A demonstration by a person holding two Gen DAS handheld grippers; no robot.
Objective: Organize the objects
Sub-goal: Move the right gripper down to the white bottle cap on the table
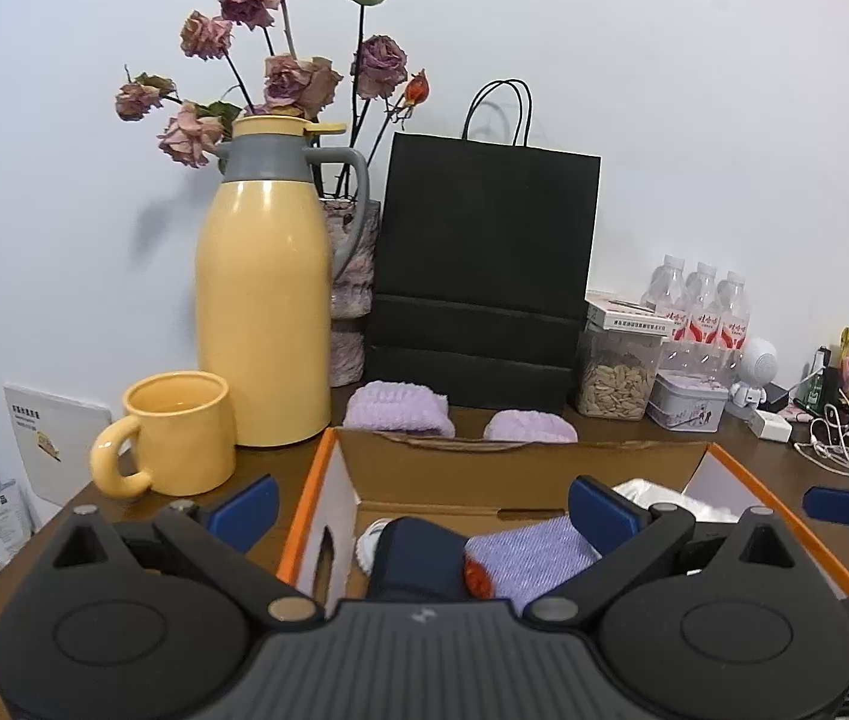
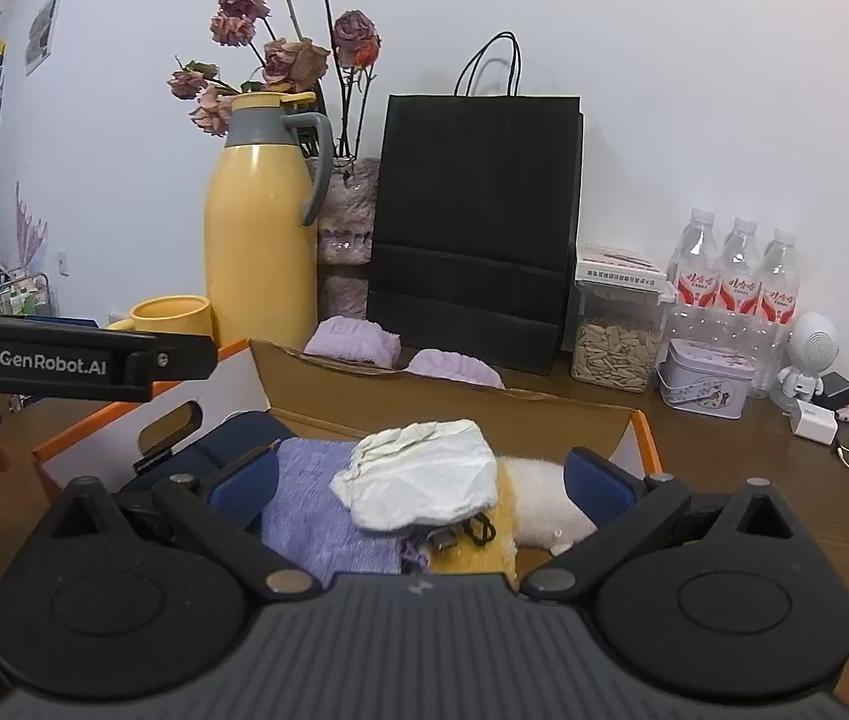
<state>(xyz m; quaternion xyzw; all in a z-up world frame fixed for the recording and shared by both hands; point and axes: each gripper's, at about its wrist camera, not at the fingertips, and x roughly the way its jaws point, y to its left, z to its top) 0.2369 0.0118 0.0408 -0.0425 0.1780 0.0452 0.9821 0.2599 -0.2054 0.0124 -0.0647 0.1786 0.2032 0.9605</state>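
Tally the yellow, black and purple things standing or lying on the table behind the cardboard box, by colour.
Yellow: 2, the thermos jug and the mug.
Black: 1, the paper bag.
Purple: 2, the fluffy items just behind the box.
Total: 5.

Lived-in home, a side table or desk against a plain white wall. Brown wooden tabletop (image 1: 742, 456) crowded with domestic odds: yellow thermos jug (image 1: 262, 300) with matching yellow mug (image 1: 178, 432), dried roses (image 1: 280, 72) in a vase behind, black paper shopping bag (image 1: 478, 276), clear jar of seeds (image 1: 616, 378), three bottled waters (image 2: 736, 282), small lavender tin (image 2: 703, 387), white chargers and tangled cables (image 1: 838, 438). Open cardboard box (image 1: 484, 468) of soft clothing items in front
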